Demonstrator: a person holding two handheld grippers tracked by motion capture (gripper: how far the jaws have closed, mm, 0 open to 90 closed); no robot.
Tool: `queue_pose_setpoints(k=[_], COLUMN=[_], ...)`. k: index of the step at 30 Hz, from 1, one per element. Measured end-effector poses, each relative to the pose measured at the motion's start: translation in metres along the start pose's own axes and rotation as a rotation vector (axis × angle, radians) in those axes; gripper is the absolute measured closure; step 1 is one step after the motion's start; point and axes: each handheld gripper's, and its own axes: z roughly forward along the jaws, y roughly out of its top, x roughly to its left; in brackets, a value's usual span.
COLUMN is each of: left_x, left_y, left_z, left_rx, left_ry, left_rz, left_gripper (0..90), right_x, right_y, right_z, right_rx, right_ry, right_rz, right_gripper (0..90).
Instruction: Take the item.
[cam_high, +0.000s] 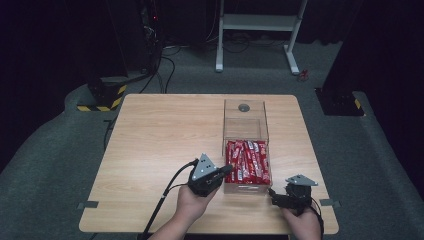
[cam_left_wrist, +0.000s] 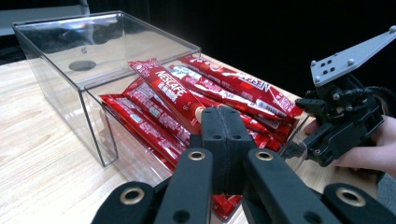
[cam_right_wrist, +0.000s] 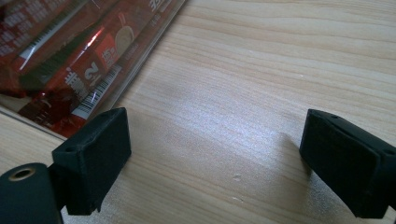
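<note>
Nearest the lens in the left gripper view, the left gripper (cam_left_wrist: 223, 140) has its two black jaws pressed flat together with nothing between them, their tips poised at the near rim of the clear box (cam_left_wrist: 100, 79). Just beyond them the red coffee sachets (cam_left_wrist: 187, 100) lie heaped in the near half of that box, some propped slantwise on the others. The right gripper (cam_right_wrist: 215, 154) holds its jaws wide apart over bare wood, empty, with the box's corner just beside its one pad.

The likely trouble, as I judge it: closed jaws cannot take a sachet, and if they push in as they are they may shove the heap or nudge the light box along the table (cam_high: 160, 135). The glossy wrappers look slippery, so a pinch at a tip could slide off, or lift two at once.

The box's far half carries a clear lid, so entry is only from above the near, open part. To the left of the box the table is broad and free; on the right, only a narrow strip remains before the edge, and the right gripper (cam_high: 290, 197) already occupies it.
</note>
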Motion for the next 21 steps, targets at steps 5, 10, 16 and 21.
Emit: queue_pose_setpoints(k=[5, 10, 16, 21], left_x=[0.0, 0.001, 0.002, 0.004], left_y=[0.004, 0.006, 0.008, 0.008], left_z=[-0.004, -0.006, -0.01, -0.013], left_rx=[-0.013, -0.022, -0.03, -0.036], left_ry=[-0.002, -0.003, -0.002, 0.004], left_rz=[0.003, 0.002, 0.005, 0.006], left_gripper=[90.0, 90.0, 90.0, 90.0], right_x=[0.0, 0.0, 0.0, 0.0], right_y=[0.0, 0.0, 0.0, 0.0], right_z=[0.0, 0.0, 0.0, 0.0], right_rx=[0.0, 0.001, 0.0, 0.0], right_ry=[0.0, 0.0, 0.0, 0.0], right_rz=[0.002, 0.001, 0.001, 0.001], right_gripper=[8.7, 8.7, 8.7, 8.7])
